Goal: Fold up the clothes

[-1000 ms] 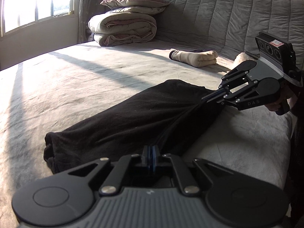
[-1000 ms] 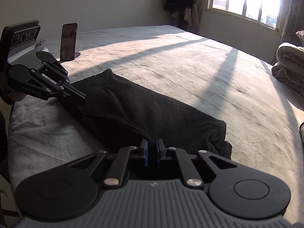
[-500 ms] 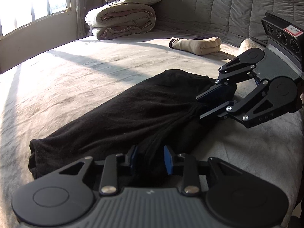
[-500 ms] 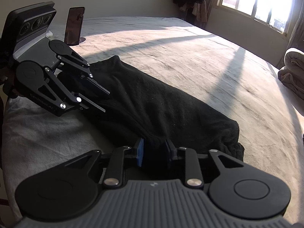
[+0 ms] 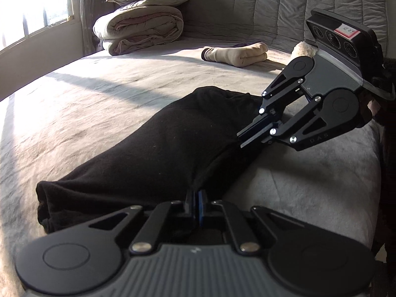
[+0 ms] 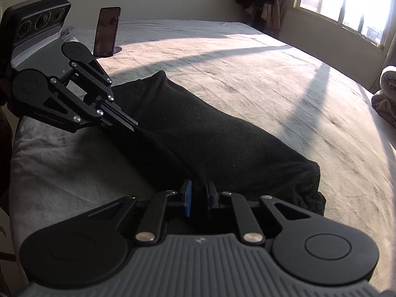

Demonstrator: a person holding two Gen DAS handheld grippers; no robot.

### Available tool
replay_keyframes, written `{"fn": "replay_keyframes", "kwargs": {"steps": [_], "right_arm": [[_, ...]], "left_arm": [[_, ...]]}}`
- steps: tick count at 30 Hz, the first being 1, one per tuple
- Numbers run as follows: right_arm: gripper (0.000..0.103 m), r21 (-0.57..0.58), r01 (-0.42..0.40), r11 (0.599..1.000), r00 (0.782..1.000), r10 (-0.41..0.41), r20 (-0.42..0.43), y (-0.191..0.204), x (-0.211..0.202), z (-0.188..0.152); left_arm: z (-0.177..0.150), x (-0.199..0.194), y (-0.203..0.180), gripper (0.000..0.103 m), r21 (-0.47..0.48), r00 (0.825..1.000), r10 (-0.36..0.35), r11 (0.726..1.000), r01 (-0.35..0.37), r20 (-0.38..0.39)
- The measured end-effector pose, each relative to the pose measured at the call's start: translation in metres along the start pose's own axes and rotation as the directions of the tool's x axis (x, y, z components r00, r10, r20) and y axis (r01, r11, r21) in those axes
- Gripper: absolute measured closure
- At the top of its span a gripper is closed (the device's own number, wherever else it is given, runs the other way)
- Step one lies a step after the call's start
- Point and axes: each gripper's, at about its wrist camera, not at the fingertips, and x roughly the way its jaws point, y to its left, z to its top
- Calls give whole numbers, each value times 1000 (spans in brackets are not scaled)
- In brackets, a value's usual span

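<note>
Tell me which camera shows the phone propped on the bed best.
The right wrist view. The phone stands upright on its stand at the far edge of the bed, just beyond the left gripper. The left wrist view does not show the phone at all.

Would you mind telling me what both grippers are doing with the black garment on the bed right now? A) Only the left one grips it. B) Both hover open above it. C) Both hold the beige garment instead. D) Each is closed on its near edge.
D: the left gripper and the right gripper each pinch the near edge of the black garment, fingers shut on cloth.
</note>
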Motion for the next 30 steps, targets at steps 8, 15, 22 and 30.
{"fn": "replay_keyframes", "kwargs": {"steps": [8, 15, 22, 30], "right_arm": [[63, 43, -50, 998, 999, 49, 13, -4, -8, 7], [56, 246, 7, 969, 987, -46, 152, -37, -22, 13], [56, 381, 206, 902, 939, -291, 182, -57, 3, 15], [58, 444, 275, 853, 933, -348, 91, -84, 24, -24]], "left_arm": [[2, -11, 8, 73, -37, 997, -69, 997, 71, 38], [12, -20, 36, 57, -154, 988, 25, 988, -1, 152], [-5, -1, 63, 39, -214, 978, 164, 968, -134, 131], [-28, 12, 95, 33, -296, 965, 246, 932, -208, 94]]}}
